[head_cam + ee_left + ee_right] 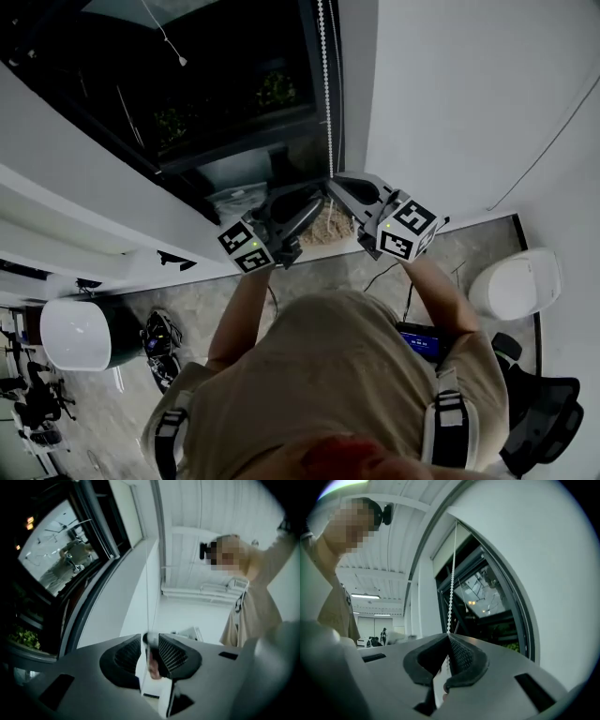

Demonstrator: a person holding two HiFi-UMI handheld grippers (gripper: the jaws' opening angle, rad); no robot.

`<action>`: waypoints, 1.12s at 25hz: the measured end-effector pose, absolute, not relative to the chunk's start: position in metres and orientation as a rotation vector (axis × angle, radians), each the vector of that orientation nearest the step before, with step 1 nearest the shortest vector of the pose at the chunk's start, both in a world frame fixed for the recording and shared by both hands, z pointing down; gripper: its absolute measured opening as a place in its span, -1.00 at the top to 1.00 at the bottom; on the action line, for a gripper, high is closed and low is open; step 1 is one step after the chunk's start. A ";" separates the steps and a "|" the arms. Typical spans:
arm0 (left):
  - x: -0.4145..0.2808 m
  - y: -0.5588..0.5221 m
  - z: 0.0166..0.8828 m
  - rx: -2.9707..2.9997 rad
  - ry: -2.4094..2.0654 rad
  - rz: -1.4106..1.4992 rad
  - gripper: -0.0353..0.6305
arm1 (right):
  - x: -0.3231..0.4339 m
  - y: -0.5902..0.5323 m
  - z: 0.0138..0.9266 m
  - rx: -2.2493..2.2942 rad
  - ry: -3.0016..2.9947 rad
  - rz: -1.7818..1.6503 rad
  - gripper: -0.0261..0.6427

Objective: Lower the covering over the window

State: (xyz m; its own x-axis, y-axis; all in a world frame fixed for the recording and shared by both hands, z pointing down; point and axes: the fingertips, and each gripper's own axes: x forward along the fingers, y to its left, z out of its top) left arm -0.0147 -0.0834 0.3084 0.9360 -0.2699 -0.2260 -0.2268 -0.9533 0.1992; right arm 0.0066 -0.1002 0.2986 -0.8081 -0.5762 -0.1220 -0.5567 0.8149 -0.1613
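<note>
Tall dark window (187,94) in a black frame, set at the left of a plain white wall (450,94). Glass bare over most of its height, with room lights and ceiling reflected in it. Pale blind (446,550) high in the opening, covering only the top strip. White bead chain (325,84) hanging straight down at the frame's right edge, just beside the wall.

Both tools raised to that chain, close together below it. Right gripper (449,638): fingers pressed together on the bead chain, beads running up in a straight line from the tips. Left gripper (150,644): fingers a narrow gap apart, the chain passing blurred between them, pads not pressing on it.

Long white sill (84,216) under the window. Below that, grey mottled floor (216,309). On it, a white rounded object (80,333) at far left and a white domed object (516,281) near the right-hand wall, well apart. Black bag (544,422) in the lower right corner. Thin dark cable (384,274) trailing across the floor near the wall. Brown woven thing (328,230) low down between the two tools.

Overhead, white slatted ceiling (384,564) with strip lights (365,596). Green plants (511,645) outside the glass, low at the window's foot.
</note>
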 end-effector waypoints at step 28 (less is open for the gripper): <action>-0.012 -0.098 0.285 2.967 -0.456 -0.394 0.47 | -0.011 -0.091 0.338 -0.780 3.014 -0.289 0.89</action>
State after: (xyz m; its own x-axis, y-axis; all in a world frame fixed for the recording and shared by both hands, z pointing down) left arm -0.0123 -0.0975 0.2845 0.9209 -0.3092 -0.2374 -0.2797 -0.9483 0.1501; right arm -0.0110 -0.0914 0.3381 -0.8755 -0.4821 0.0319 -0.4794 0.8586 -0.1816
